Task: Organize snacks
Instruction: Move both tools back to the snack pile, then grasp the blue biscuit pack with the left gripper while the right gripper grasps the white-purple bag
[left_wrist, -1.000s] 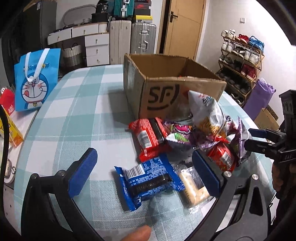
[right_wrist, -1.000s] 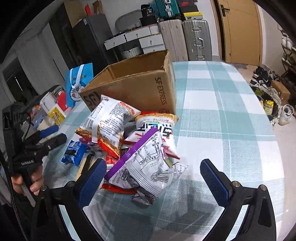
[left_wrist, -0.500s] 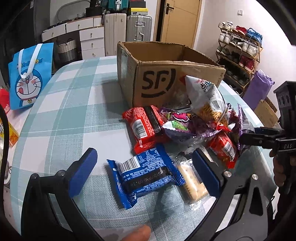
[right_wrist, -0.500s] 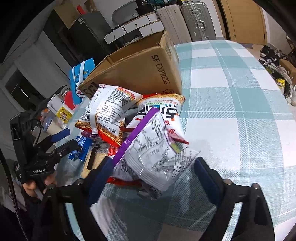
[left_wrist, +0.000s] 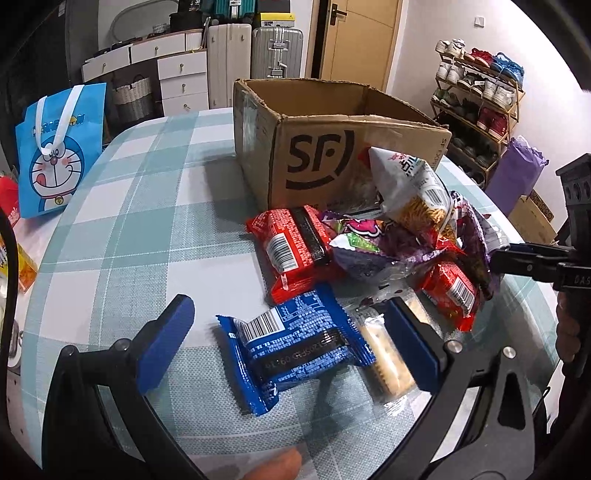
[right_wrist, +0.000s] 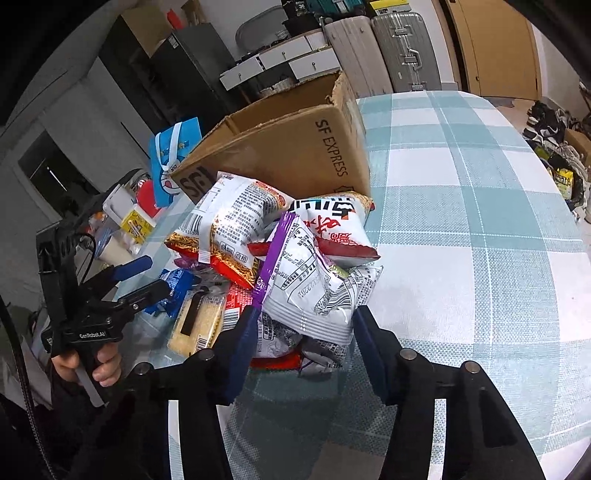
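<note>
A heap of snack packets lies against the open cardboard box (left_wrist: 347, 158) on a table covered with a teal-and-white checked cloth (left_wrist: 122, 229). The right gripper (right_wrist: 301, 332) is closing its jaws around a white bag with a purple edge (right_wrist: 314, 280), which sits at the near side of the heap, away from the box; the bag is between the blue pads, the left pad against its purple edge, though whether the right pad already presses on it cannot be told. Behind that bag, nearer the box, rest a white bag with red lettering (right_wrist: 332, 229) and a white noodle bag (right_wrist: 229, 225), the latter leaning toward the box's front wall.

The left gripper (left_wrist: 291, 343) hangs with its jaws wide over a blue packet (left_wrist: 295, 347) lying flat on the cloth in front of the box, the pads clear of it on both sides. Just beside the blue packet is a clear-wrapped pack of pale crackers (left_wrist: 384, 358), and between the blue packet and the box lies a red packet (left_wrist: 295, 251). A second, smaller red packet (left_wrist: 450, 291) pokes out from under purple wrappers (the heap is tangled there). Well to the left of the box stands a blue cartoon gift bag (left_wrist: 59, 147). A hand (right_wrist: 92, 365) grips the left gripper's handle.
</note>
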